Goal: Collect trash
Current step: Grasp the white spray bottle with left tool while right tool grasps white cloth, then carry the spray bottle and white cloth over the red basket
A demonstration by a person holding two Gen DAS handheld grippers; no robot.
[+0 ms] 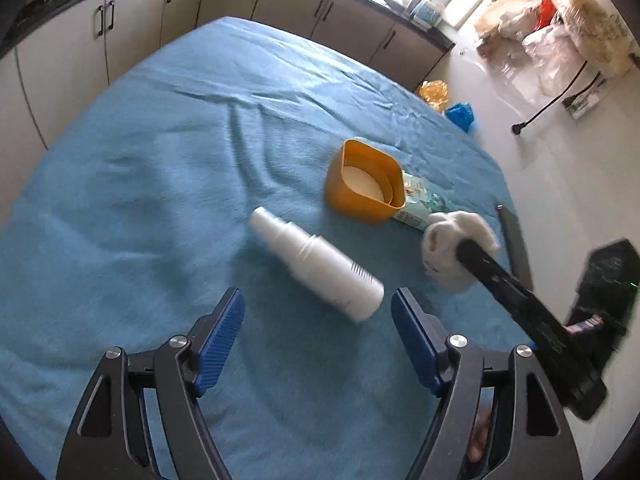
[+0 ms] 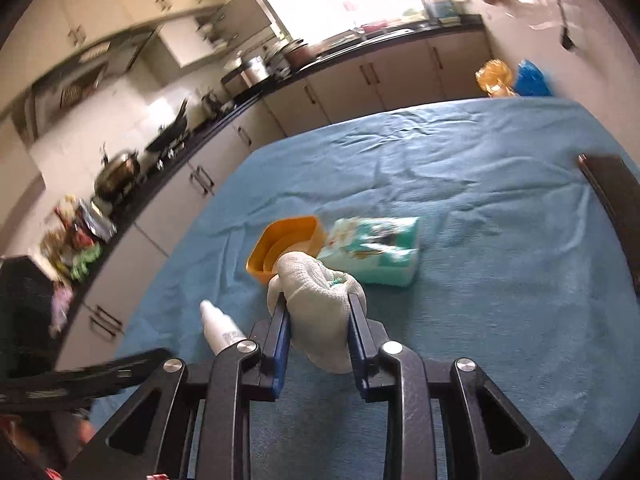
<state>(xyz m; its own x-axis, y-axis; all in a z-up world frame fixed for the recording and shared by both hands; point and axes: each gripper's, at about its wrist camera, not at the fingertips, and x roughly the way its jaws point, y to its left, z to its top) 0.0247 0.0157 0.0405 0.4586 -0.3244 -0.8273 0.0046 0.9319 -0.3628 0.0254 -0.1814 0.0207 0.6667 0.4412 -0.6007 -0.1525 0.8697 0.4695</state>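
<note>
Right gripper [image 2: 318, 314]: jaws clamped on a crumpled white tissue wad [image 2: 316, 292], which bulges out above and below the blue pads [image 2: 280, 344]; the grip looks to sit across the middle of the wad.

Left gripper [image 1: 318, 312]: jaws wide apart and empty, hovering low over the blue cloth [image 1: 160, 184], with the base of the white spray bottle [image 1: 316, 264] lying just ahead, between the fingertips.

Trash in hand: the wad is lifted clear of the cloth, near the orange container [image 1: 362, 182] and just in front of the tissue pack [image 2: 374, 250].

Orange container: tipped on its side, mouth open toward the left camera, something pale inside (a lid or a liner; I cannot tell which from here).

Where it goes: no bin is clearly in view; the container may be meant for it, but that is a guess.

Step, as I judge it: carrying the wad off for disposal, one piece picked and not yet dropped.

Risk, soft grip: the wad is loose and springy, so a quick swing could pull it out of the pads or shed a scrap onto the cloth.

Risk, crowding: the two grippers work close together, and the right one's finger could knock the bottle or nudge the container and roll it away.

Risk, wrong pick: the bottle and tissue pack may not be trash, and the open left jaws are aimed at the bottle.
</note>
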